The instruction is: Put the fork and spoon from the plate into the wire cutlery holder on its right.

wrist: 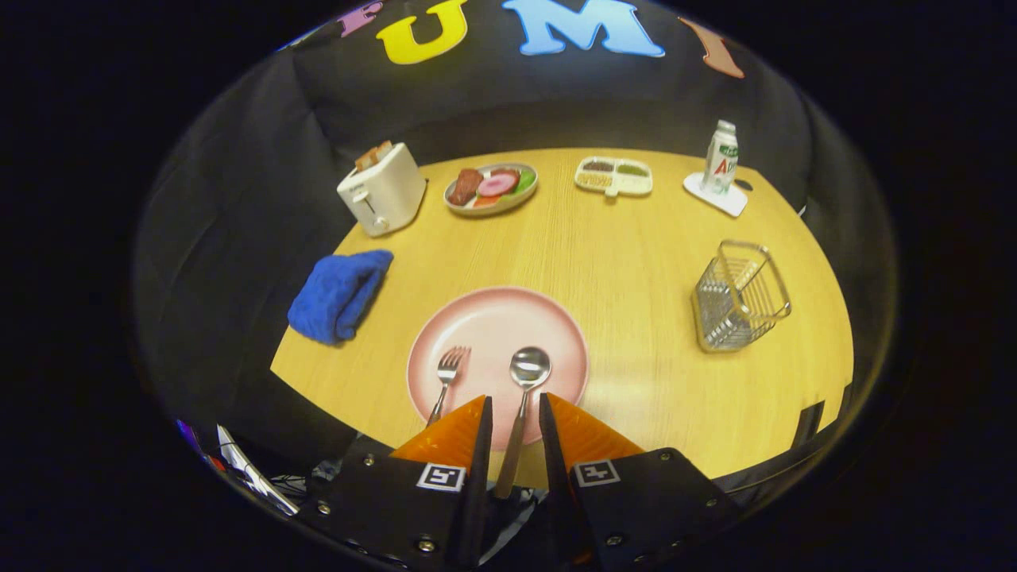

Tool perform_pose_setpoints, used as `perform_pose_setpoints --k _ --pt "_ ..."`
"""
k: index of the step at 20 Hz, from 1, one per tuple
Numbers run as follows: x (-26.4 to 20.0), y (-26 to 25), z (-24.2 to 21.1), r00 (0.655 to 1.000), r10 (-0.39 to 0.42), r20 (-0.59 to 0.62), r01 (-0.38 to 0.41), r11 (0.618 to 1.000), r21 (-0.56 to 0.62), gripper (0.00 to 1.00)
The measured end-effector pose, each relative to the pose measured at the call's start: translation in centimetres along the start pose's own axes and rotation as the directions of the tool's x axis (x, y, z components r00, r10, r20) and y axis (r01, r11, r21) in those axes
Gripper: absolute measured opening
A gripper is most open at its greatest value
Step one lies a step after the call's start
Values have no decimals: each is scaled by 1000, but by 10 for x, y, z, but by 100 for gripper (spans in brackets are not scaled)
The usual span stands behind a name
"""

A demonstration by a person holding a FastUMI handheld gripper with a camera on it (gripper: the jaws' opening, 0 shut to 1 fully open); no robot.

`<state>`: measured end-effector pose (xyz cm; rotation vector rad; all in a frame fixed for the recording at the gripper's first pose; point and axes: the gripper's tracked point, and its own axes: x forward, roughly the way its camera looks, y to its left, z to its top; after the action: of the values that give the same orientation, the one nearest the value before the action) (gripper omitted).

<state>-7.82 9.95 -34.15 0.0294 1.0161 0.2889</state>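
Note:
A pink plate (508, 326) lies on the wooden table just ahead of my fingers. On it rest a fork (447, 377) to the left and a spoon (527, 373) to the right, both with heads pointing away from me. My gripper (516, 409) is open, low over the plate's near rim. The spoon's handle runs back between the two fingers with a small gap on each side. The fork's handle passes under the left finger (453, 433). The wire cutlery holder (739, 295) stands to the right of the plate, tilted and with nothing in it.
A blue cloth (340, 294) lies left of the plate. Along the far side stand a toaster (383, 189), a dish of toy food (490, 188), a divided tray (613, 175) and a bottle (721, 157) on a white coaster. The table's near edge is just under the fingers.

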Motion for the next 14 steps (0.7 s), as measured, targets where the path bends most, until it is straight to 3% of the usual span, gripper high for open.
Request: perform_pose_setpoints --k 6,11,13,14 --pt "30 -2 -47 986 -40 -162 40 999 -3 35" --pt "39 -2 -58 969 -30 -245 38 999 30 36" --pt "43 0 -62 967 -5 -255 23 998 66 20" --pt "39 -1 -61 968 -4 -252 25 997 80 20"
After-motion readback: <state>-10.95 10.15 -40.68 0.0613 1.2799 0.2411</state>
